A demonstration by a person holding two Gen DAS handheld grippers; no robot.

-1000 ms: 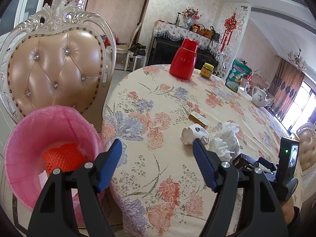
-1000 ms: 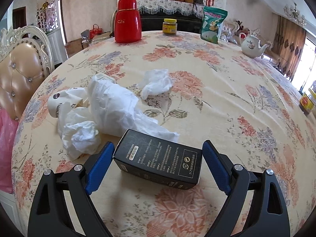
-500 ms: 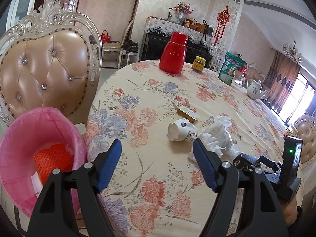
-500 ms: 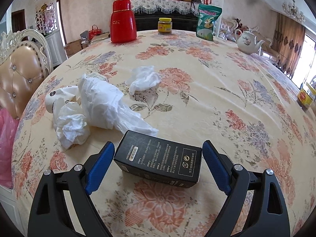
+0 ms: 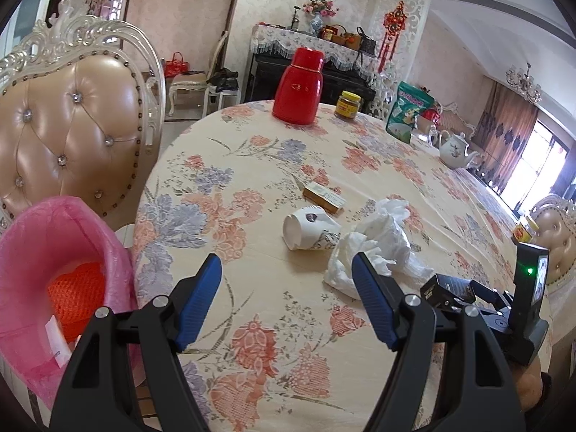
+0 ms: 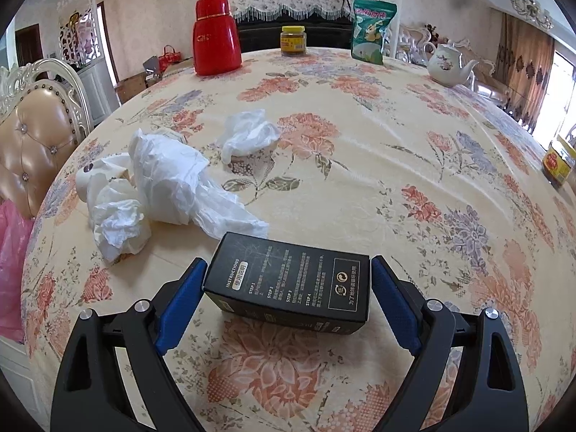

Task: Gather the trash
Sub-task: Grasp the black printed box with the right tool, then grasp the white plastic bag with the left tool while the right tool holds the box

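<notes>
My right gripper [image 6: 288, 270] is shut on a black box [image 6: 291, 282], its jaws pressing both ends, just above the floral tablecloth. My left gripper [image 5: 286, 270] is open and empty over the table's near edge. Ahead of it lie a tipped white paper cup [image 5: 309, 228], crumpled white tissue and plastic [image 5: 374, 248] and a small tan carton [image 5: 324, 198]. The right wrist view shows the tissue pile [image 6: 158, 183] and another white wad [image 6: 248, 133]. A bin with a pink liner [image 5: 54, 262] stands at the left, below the table edge.
A padded chair [image 5: 72, 133] stands behind the bin. At the far side of the table [image 6: 360, 115] stand a red flask [image 6: 214, 36], a jar [image 6: 293, 39], a green snack bag [image 6: 372, 30] and a teapot [image 6: 448, 63]. Another jar [image 6: 558, 162] stands at the right.
The left gripper has swung right, from over the bin toward the cup and tissue. The right gripper has closed in on the black box, which now sits between its jaws.
</notes>
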